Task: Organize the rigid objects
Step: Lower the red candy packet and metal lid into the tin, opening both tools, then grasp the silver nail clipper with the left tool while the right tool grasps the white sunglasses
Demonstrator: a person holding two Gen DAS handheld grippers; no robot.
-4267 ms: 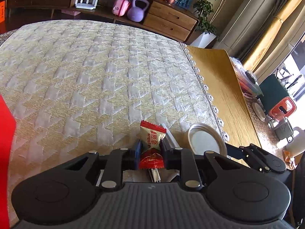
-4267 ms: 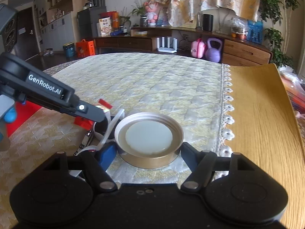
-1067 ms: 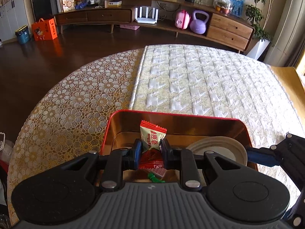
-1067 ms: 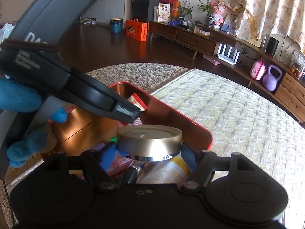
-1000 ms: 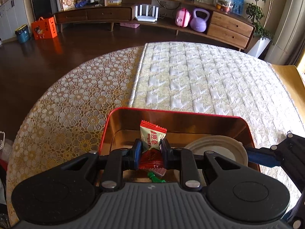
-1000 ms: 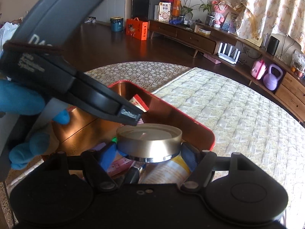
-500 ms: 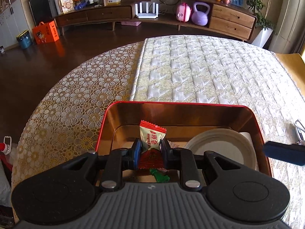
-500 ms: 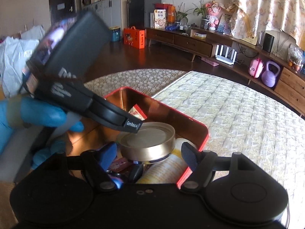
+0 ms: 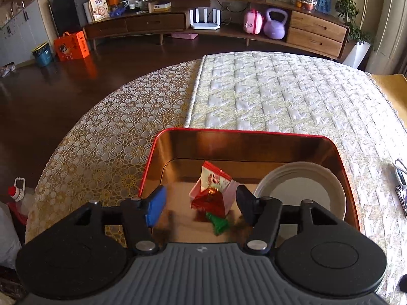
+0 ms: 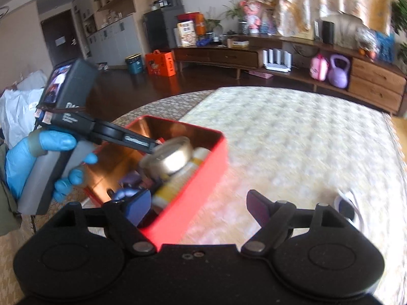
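From my left camera I look down into the tin (image 9: 254,139), which sits on the table (image 9: 106,137) near its front edge, where the mat (image 9: 292,96) meets the lace cloth (image 9: 101,152). In the tin, a snack packet (image 9: 215,180) lies left of centre, on a small box (image 9: 230,195), with a wrapped sweet (image 9: 209,202) and a small toy (image 9: 218,225) in front of it. The lid (image 9: 300,190) lies in the tin's right end, tilted. Right of the tin, on the mat, lies a metal object (image 9: 402,185). From my right camera, the tin (image 10: 203,178) is to the left, the mat (image 10: 292,139) to its right. Behind the table stands a sideboard (image 9: 229,23).
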